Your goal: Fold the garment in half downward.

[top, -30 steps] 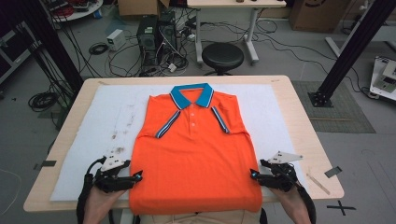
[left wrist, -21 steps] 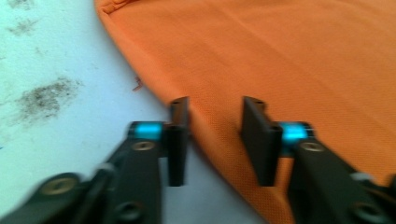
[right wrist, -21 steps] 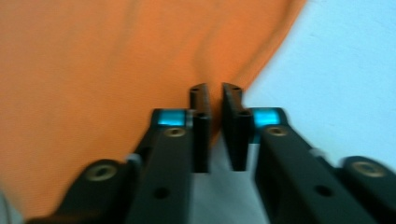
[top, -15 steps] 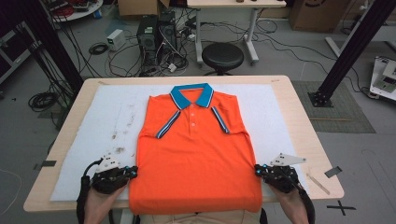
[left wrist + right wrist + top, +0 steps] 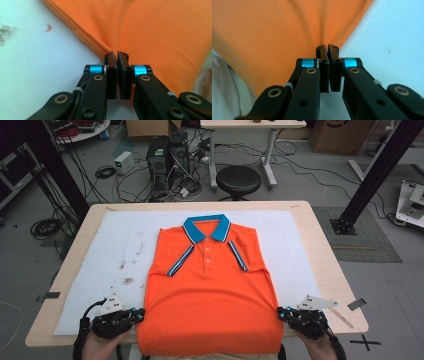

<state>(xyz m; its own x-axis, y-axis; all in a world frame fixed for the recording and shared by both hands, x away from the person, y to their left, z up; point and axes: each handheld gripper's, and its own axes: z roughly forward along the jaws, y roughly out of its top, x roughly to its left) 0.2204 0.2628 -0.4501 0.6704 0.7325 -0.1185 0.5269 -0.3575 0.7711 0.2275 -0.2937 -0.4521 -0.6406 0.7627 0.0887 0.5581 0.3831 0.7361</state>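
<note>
I had the orange polo shirt (image 5: 212, 295) lying flat and face up on the white mat (image 5: 120, 245) that covered the wooden table (image 5: 325, 265), its blue collar (image 5: 206, 227) at the far end and its hem hanging over the near edge towards me; my left claw (image 5: 137, 314) sat at the shirt's left side edge, low down near the hem, and my right claw (image 5: 282, 312) sat at the matching spot on the right side edge, so the shirt stretched between the two of them; in the left gripper view my left claw (image 5: 117, 53) had its jaws brought together on the folded side seam of the shirt (image 5: 150, 32), the orange cloth puckering into creases that ran away from the tips, with the white mat (image 5: 37, 62) to the left of the seam; in the right gripper view my right claw (image 5: 328, 47) was likewise clamped on the edge of the shirt (image 5: 274, 27), the fabric gathering to a point at the tips and the mat (image 5: 392, 37) lying to the right; both pairs of jaws had only just closed, and cloth was pinched in each; my hands held the claws low, close to the near edge of the table, well apart from each other; a few dark smudges (image 5: 127, 272) marked the mat to the left of the shirt, clear of my left claw.
</note>
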